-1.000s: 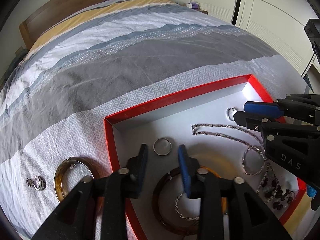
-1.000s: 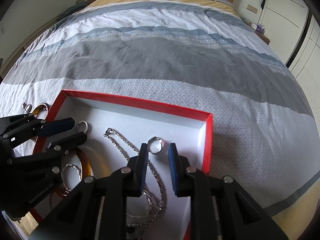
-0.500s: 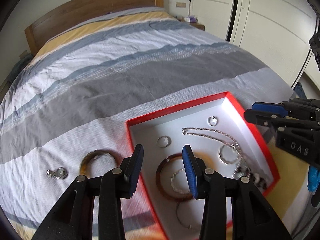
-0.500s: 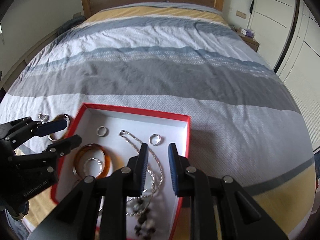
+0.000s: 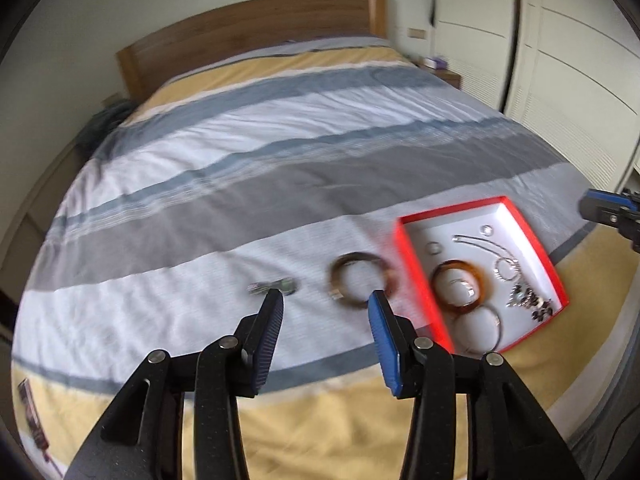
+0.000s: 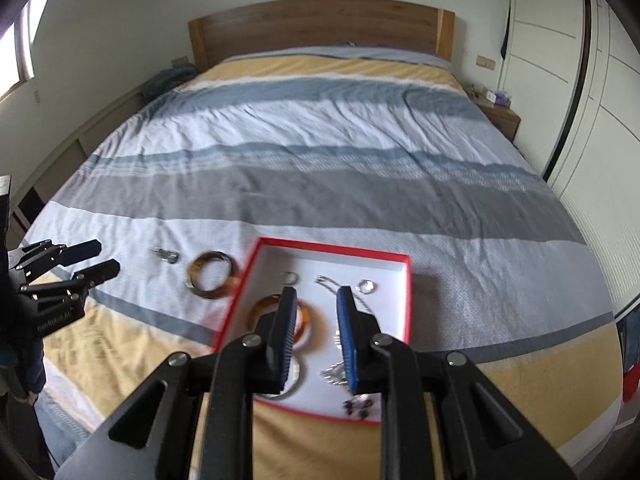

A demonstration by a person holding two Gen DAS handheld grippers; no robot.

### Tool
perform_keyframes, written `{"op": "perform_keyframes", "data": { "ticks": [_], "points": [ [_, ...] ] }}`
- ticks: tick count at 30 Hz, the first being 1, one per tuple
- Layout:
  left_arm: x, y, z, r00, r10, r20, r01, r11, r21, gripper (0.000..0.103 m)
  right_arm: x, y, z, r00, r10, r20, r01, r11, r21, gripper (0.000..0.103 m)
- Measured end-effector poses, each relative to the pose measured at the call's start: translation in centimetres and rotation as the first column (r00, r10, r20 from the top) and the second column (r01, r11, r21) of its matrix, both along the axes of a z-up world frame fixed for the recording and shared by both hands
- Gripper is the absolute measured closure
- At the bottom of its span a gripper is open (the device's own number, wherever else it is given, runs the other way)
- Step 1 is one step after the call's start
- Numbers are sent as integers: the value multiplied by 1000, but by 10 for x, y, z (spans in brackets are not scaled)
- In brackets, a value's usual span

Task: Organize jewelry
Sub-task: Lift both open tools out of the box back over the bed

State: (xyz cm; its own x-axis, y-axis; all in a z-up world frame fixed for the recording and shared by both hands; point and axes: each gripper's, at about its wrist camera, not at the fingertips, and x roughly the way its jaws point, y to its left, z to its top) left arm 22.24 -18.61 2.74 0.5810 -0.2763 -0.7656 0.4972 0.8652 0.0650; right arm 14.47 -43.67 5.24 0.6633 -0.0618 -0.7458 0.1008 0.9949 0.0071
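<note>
jewelry mostly sits in the red box (image 5: pixel 404 240) at right; a brown bangle (image 5: pixel 362 282) and small watch (image 5: pixel 274 287) lie left of it. my left gripper (image 5: pixel 326 308), empty, has just been widening (right gripper (image 6: pixel 316 302) narrow, empty). next i'd descend on the bangle.

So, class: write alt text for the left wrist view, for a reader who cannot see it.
An open, empty left gripper hangs over a striped bed, above a brown bangle and a small blurred metal piece on the cover. To their right, a red box holds an amber bangle, rings and chains.
</note>
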Motion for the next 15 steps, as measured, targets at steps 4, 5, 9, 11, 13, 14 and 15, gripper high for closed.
{"op": "perform_keyframes", "data": {
  "ticks": [4, 5, 9, 11, 13, 14, 15],
  "points": [
    [-13, 42, 19, 998, 59, 31, -59, 998, 7, 53, -15, 27, 19, 999, 29, 35, -29, 1000, 8, 83],
    [-15, 50, 23, 997, 71, 36, -71, 997, 9, 51, -17, 32, 22, 999, 36, 41, -36, 999, 8, 83],
    [-25, 81, 34, 992, 109, 55, -110, 994, 14, 43, -27, 59, 37, 995, 68, 71, -69, 997, 16, 83],
    [-28, 92, 37, 991, 121, 59, -122, 992, 17, 39, -29, 69, 40, 994, 80, 80, -81, 997, 19, 83],
    [-29, 102, 39, 989, 133, 63, -134, 991, 16, 39, -31, 79, 42, 991, 95, 91, -98, 995, 23, 81],
    [-29, 106, 39, 988, 139, 62, -140, 990, 16, 39, -31, 81, 42, 991, 100, 92, -103, 994, 25, 80],
    [-28, 107, 39, 988, 143, 62, -144, 989, 15, 39, -30, 85, 41, 990, 107, 91, -110, 994, 27, 79]
  ]
}}
